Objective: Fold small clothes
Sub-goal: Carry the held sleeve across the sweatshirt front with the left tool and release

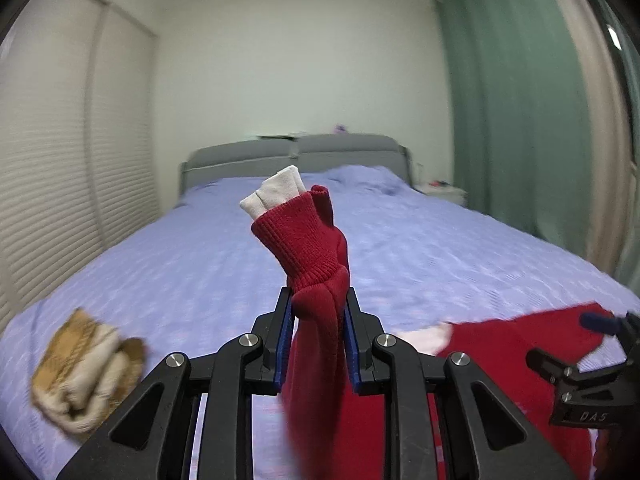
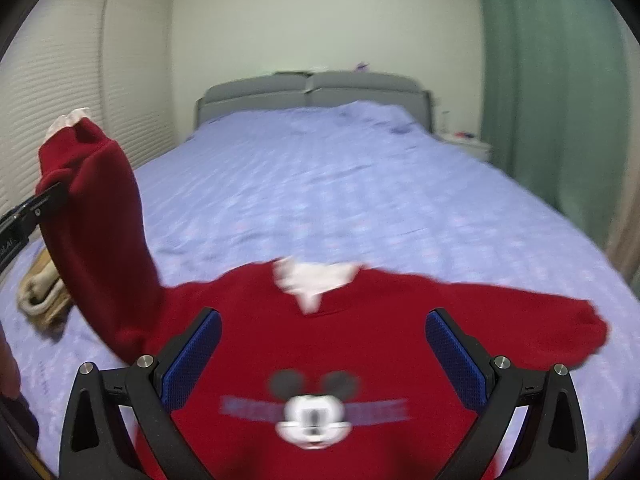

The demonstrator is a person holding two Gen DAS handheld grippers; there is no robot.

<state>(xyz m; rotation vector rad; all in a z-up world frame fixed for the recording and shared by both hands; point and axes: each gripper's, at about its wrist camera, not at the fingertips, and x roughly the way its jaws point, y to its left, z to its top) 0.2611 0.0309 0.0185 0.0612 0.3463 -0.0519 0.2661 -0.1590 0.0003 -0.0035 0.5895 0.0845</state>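
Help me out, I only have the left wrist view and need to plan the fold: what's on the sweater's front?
Observer: The red sweater has a cartoon mouse face printed on its chest.
Operator: Is the right gripper holding anything?
Observer: No, the right gripper is open above the chest, nothing between its blue pads.
Operator: Where is the other sleeve?
Observer: The far sleeve lies spread flat on the purple bedsheet, while the left gripper holds its sleeve raised.
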